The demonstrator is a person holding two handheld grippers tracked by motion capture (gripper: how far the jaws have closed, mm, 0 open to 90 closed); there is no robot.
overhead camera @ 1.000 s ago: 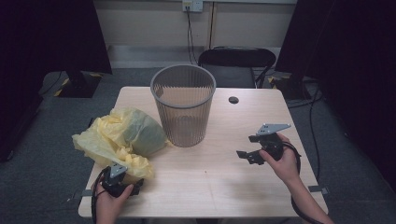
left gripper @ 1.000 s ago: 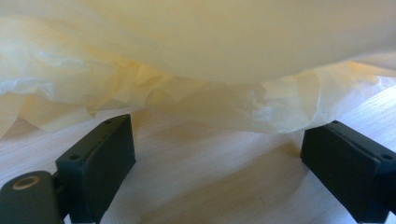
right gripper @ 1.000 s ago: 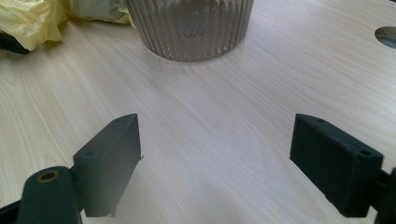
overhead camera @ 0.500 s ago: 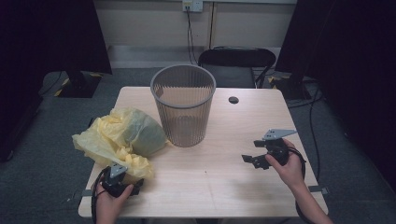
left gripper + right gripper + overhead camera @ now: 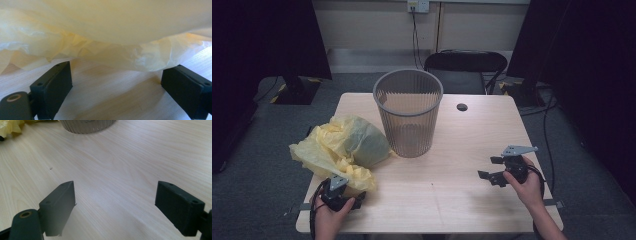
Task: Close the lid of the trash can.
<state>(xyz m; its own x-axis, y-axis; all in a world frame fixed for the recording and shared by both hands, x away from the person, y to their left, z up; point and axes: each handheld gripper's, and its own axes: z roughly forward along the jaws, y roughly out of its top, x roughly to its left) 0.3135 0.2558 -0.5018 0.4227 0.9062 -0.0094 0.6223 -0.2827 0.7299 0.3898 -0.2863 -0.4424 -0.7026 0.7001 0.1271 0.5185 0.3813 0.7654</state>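
Observation:
A crumpled yellow plastic bag [image 5: 339, 150] lies on the left of the wooden table [image 5: 447, 190], beside a grey mesh wastebasket [image 5: 408, 112] standing upright in the middle. My left gripper [image 5: 348, 196] rests at the front left corner, open, its jaws right at the bag's near edge. In the left gripper view the yellow bag [image 5: 105, 35] hangs just above and beyond the wide-apart jaws of that gripper [image 5: 117, 90]. My right gripper [image 5: 489, 169] is open over bare wood at the front right, pointing left. The right gripper [image 5: 116, 207] shows its spread jaws above the tabletop, with the basket's base [image 5: 86, 126] far ahead.
A dark round cable hole [image 5: 462, 107] sits in the table near the back right. A black chair [image 5: 464, 70] stands behind the table. Dark curtains flank both sides. Bare wood [image 5: 452, 150] lies between the basket and the right gripper.
The right gripper has drifted slightly right and toward the front edge. The left gripper and the bag have stayed put.

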